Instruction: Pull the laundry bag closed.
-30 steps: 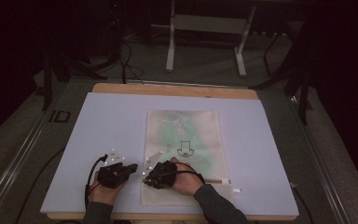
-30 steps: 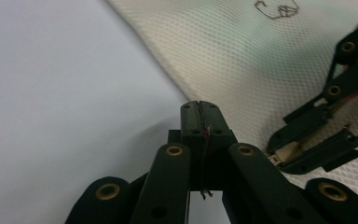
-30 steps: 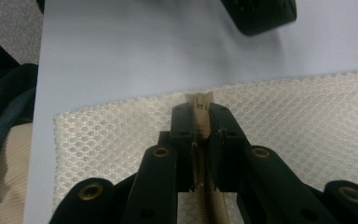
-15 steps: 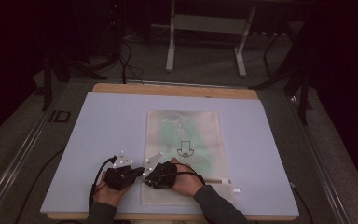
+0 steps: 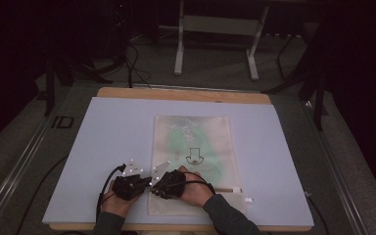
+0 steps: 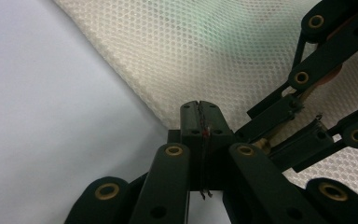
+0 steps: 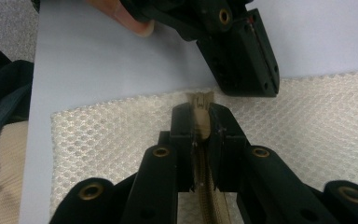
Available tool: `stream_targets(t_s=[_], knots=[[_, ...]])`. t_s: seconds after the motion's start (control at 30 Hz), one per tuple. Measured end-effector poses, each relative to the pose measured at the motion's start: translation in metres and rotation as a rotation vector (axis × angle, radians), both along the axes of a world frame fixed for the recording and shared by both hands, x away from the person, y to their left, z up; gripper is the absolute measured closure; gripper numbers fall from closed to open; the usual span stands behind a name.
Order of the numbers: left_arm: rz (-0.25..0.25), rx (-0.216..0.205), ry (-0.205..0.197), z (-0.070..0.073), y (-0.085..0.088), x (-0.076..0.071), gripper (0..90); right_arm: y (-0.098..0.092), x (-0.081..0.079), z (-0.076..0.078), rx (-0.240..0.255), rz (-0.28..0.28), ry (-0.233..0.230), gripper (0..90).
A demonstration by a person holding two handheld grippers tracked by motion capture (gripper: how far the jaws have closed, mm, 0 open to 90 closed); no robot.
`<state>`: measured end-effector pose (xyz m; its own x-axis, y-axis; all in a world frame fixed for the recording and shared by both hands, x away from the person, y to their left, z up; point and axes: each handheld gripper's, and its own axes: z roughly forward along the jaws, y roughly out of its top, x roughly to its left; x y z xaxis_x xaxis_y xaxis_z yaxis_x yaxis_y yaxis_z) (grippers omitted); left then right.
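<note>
Mesh bag [image 5: 193,147]: lies flat on the bench [image 5: 103,142], a little right of its middle, long side running away from the person; its near left corner sits under the two tongs.
High view: shows the whole pale bag with a green item inside and a small dark printed mark; both hands meet at the near left corner, side by side, almost touching.
Left tongs [image 5: 149,179]: in the high view, just left of the bag's edge, held in the left hand [image 5: 117,203].
Left tongs, own view [image 6: 200,106]: jaws pressed together at the bag's edge, tips at the line where the netting meets the bench; whether netting is pinched between them cannot be told from this view.
Right tongs [image 5: 152,188]: over the bag's near left corner, held in the right hand [image 5: 196,188].
Right tongs, own view [image 7: 200,109]: jaws clamped narrow on the tan zipper [image 7: 205,186], its end poking out above the tips; a detail too small for the high view.
Crossed sight: the right gripper view also catches the left tongs' black jaw block resting at the bag's edge just beyond, with a fingertip [image 7: 130,21] behind it.
Netting: honeycomb weave plain in both gripper views, a smooth pale sheet from above.
</note>
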<state>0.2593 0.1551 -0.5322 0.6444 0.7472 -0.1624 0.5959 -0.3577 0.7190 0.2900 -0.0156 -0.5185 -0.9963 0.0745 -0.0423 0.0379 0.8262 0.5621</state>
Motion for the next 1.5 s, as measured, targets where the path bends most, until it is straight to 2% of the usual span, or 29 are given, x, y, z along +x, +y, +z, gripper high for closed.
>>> stream_targets(t_s=[0.2,0.3,0.4,0.73,1.03,1.5], knots=[[-0.003,0.013,0.016,-0.002,-0.002,0.001,88.9,0.000,0.000,0.000,0.000,-0.001,0.000,81.6],[0.007,-0.010,0.042,-0.003,0.001,0.003,88.9,-0.001,0.001,0.000,0.008,-0.002,0.014,81.7],[0.006,0.015,0.026,-0.003,-0.002,0.002,89.3,-0.003,0.003,-0.001,0.022,-0.008,0.040,81.9],[0.007,0.033,0.020,-0.003,-0.004,0.001,89.7,-0.006,0.005,0.001,0.008,-0.004,0.041,82.2],[0.007,0.024,0.028,-0.003,-0.003,0.002,89.7,-0.013,0.008,0.002,0.008,-0.008,0.054,82.3],[0.013,0.026,0.028,-0.002,-0.003,0.001,89.6,-0.021,0.005,0.002,-0.003,-0.009,0.027,82.3]])
